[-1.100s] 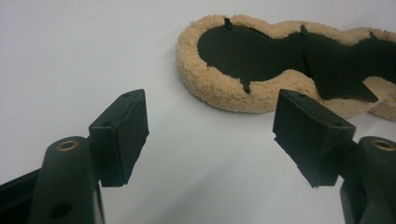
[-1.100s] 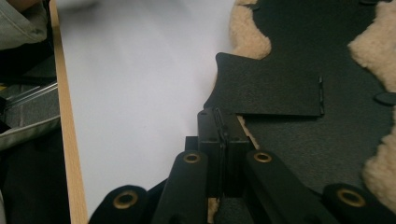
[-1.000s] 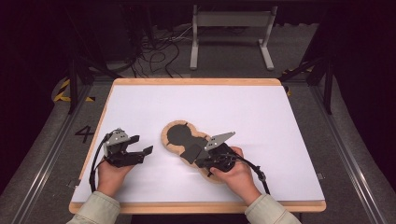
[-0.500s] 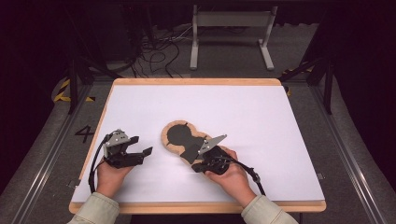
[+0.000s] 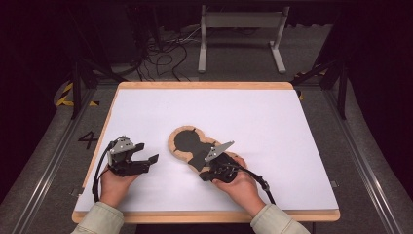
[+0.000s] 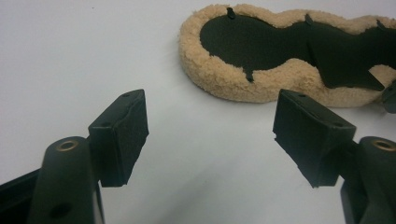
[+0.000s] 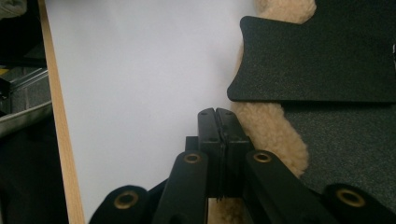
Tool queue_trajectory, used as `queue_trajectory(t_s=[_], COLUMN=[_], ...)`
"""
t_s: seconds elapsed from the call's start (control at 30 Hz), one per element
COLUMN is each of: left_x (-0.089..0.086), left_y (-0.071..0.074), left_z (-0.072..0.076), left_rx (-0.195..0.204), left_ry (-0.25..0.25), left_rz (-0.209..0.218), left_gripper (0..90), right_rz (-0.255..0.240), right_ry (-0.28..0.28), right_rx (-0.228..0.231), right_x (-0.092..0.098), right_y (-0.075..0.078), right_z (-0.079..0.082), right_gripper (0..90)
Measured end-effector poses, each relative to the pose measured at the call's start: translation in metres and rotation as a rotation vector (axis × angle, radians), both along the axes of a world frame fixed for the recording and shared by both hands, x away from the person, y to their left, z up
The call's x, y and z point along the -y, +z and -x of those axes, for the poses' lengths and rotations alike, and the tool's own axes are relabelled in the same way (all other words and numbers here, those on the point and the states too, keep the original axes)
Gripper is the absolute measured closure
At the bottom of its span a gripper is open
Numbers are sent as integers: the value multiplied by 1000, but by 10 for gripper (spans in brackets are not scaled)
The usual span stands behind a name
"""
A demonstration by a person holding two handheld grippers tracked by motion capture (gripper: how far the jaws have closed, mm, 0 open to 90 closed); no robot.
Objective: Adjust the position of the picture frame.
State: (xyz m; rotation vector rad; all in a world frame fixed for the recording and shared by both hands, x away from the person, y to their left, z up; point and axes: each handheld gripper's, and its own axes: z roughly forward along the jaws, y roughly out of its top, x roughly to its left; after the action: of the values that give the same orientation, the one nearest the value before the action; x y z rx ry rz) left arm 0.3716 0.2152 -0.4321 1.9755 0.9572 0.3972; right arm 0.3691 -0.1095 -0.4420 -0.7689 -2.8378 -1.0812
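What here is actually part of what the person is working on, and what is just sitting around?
Part of the job:
- fleece insole, tan woolly edge, dark face up
- right gripper, shut, at the insole's near end
- left gripper, open, apart from the insole
- white table

Just around:
- metal stand behind the table
- cables on the floor
- floor mark "4"

Bright table, dark surroundings, soft focus.

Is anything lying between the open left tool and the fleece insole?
Nothing visible. The left tool has its jaws apart over bare white table, and the fleece insole lies just beyond them.
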Motion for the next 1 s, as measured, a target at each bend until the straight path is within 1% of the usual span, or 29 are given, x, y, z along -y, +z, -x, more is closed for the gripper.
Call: queue_trajectory(t_s=[0.17, 0.3, 0.37, 0.43, 0.63, 0.67, 0.77, 0.83, 0.9, 0.97, 1.0], left_x=[0, 0, 0, 0, 1, 2, 3, 4, 5, 5, 6], left_y=[0, 0, 1, 1, 1, 1, 1, 1, 1, 1, 1], left_z=[0, -1, -1, -2, -3, -3, -4, -4, -5, -6, -5], left_rx=[-1, -4, 0, 4, -4, -4, 0, -8, -5, -6, -14], left_ry=[-1, 0, -1, -3, -7, -5, -15, -14, -20, -22, -19], left_rz=[0, 7, -1, 0, 5, 10, -1, 6, 1, 3, 11], left_gripper=[271, 270, 270, 270, 270, 270, 270, 270, 270, 270, 270], right_rz=[11, 44, 63, 68, 89, 90, 88, 90, 88, 88, 92], right_ry=[-4, 1, 3, -1, -14, -18, -31, -43, -50, -63, -68], right_rx=[0, 25, 38, 36, 38, 38, 32, 30, 25, 26, 27], right_x=[0, 0, 0, 3, 13, 16, 23, 28, 32, 37, 40], right_y=[0, 2, 3, 3, 5, 5, 6, 6, 7, 7, 8], right_z=[0, 2, 3, 3, 1, 1, 0, -1, -2, -4, -5], right_gripper=[900, 900, 900, 900, 900, 900, 900, 900, 900, 900, 900])
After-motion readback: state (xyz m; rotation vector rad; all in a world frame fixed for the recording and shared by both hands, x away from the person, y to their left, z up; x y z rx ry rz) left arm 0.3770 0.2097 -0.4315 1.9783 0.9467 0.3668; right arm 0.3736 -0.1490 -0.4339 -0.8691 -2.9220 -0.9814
